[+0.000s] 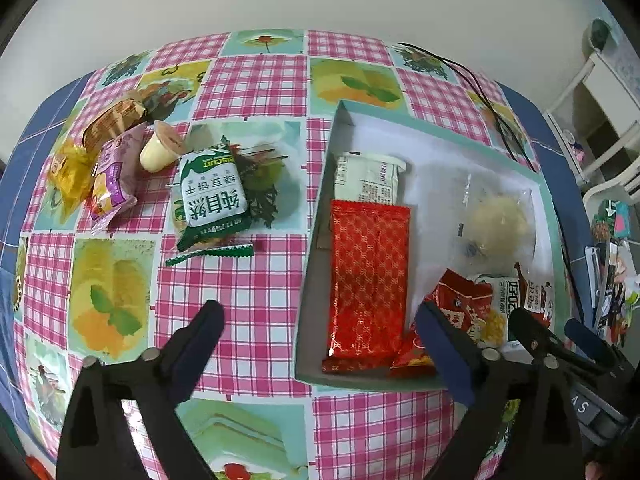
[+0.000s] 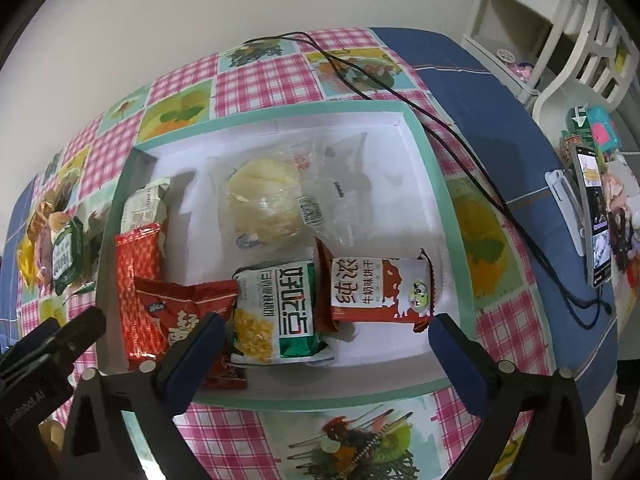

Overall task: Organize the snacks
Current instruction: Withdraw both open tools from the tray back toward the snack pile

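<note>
1. Seven packets lie in the box (image 2: pixel 440 184): a white one (image 1: pixel 366 176), a long red one (image 1: pixel 370 276), a clear bag (image 2: pixel 276 200), a corn packet (image 2: pixel 276 312), a milk biscuit (image 2: pixel 380 292), a red crinkled one (image 2: pixel 184 304) and a small red one (image 2: pixel 226 376) at the near wall. We judge they were laid flat to fit.
2. Five snacks wait outside on the counter (image 1: pixel 260 320), clustered left of the box: a green biscuit (image 1: pixel 212 200), a cup (image 1: pixel 160 148), a purple packet (image 1: pixel 112 176), a yellow one (image 1: pixel 68 176) and a brown one (image 1: pixel 112 120).
3. Our two tools hover low: the left tool (image 1: pixel 320 332) and right tool (image 2: pixel 326 340) both gape, holding nothing.
4. One cable (image 2: pixel 440 120) trails past the box.
</note>
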Available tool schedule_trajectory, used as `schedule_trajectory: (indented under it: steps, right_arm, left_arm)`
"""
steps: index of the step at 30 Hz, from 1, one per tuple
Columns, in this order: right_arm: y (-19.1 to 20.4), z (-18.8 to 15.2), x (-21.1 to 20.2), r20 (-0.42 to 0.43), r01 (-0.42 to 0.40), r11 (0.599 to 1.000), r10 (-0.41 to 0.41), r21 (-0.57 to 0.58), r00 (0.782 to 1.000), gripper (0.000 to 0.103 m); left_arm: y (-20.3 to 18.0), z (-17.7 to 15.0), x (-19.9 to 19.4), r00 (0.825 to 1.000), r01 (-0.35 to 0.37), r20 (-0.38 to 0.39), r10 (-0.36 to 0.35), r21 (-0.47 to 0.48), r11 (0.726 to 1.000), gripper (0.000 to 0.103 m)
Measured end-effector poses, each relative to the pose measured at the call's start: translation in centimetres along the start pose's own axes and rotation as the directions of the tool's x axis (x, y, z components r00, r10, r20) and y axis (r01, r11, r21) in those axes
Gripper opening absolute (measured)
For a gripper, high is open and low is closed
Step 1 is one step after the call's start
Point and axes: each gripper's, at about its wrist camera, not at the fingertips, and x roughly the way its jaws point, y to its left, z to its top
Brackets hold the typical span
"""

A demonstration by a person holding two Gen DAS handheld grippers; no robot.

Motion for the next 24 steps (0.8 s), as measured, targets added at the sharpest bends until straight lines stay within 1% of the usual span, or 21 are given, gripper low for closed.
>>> schedule_trajectory:
  steps: [10,14,20,24]
  right_arm:
    - [1.2,-0.6,-0.9,-0.011,0.01,1.0,-0.01,-0.008,1.0,0.103]
    - [2.1,-0.9,-1.7,-0.012,0.029,0.999,-0.029,-0.027,0.999,0.103]
    - [3.0,-1.5,-2.7,-0.024,0.034,0.999,-0.035,-0.04,0.999,0.103]
    - [3.6,-1.8,-3.5,-0.022,0.016,0.999,-0.017,-0.036,1.0,0.103]
  left_arm:
    - [1.4,0.0,-0.7,1.0,-0.004,0.011,0.004,-0.02,1.0,0.101]
    - [2.1,-0.1,-1.3,1.0,-0.024,0.015,0.024,-0.02,1.0,0.101]
    - [2.8,-0.5,-2.5,0.997,-0.065,0.034,0.064,0.026,0.998,0.101]
    - [3.4,-0.6,-3.4,0.997,-0.063,0.044,0.061,0.03,0.998,0.101]
